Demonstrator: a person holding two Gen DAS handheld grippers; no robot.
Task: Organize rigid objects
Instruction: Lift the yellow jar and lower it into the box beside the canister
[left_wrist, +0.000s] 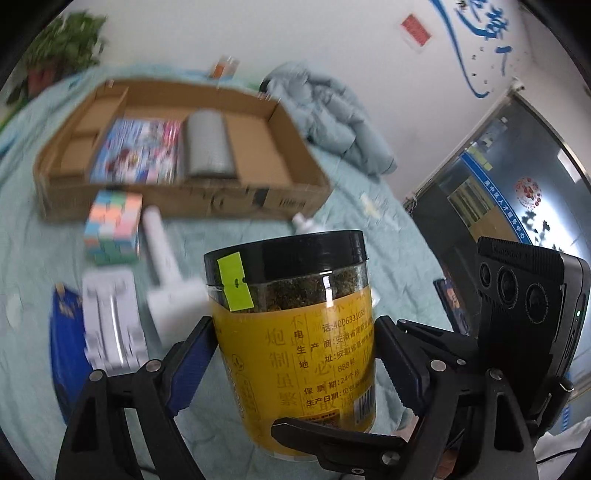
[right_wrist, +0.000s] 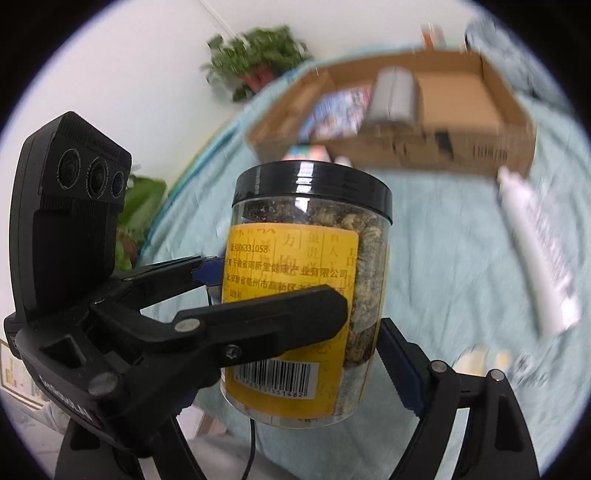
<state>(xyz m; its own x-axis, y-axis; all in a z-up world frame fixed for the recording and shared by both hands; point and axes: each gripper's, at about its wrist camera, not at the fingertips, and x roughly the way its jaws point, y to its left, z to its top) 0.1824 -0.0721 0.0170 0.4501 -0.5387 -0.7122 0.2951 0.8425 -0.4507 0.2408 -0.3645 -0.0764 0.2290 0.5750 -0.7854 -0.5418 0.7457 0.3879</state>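
A clear jar (left_wrist: 295, 325) with a black lid, yellow label and dried contents is held upright in the air. My left gripper (left_wrist: 295, 354) is shut on its sides. The jar also shows in the right wrist view (right_wrist: 314, 266), where my right gripper (right_wrist: 295, 354) is shut on it too, its fingers crossing the left gripper's fingers (right_wrist: 266, 325). Beyond lies a cardboard box (left_wrist: 177, 199) holding a colourful book (left_wrist: 140, 151) and a grey roll (left_wrist: 208, 144). The box also shows in the right wrist view (right_wrist: 480, 147).
On the pale green bedspread (left_wrist: 369, 236) lie a pastel block cube (left_wrist: 112, 229), a white handled tool (left_wrist: 166, 280), a white packet (left_wrist: 110, 321) on a blue book (left_wrist: 62, 350), and a white tube (right_wrist: 535, 251). A bunched blanket (left_wrist: 332, 114) and potted plant (left_wrist: 62, 51) lie behind.
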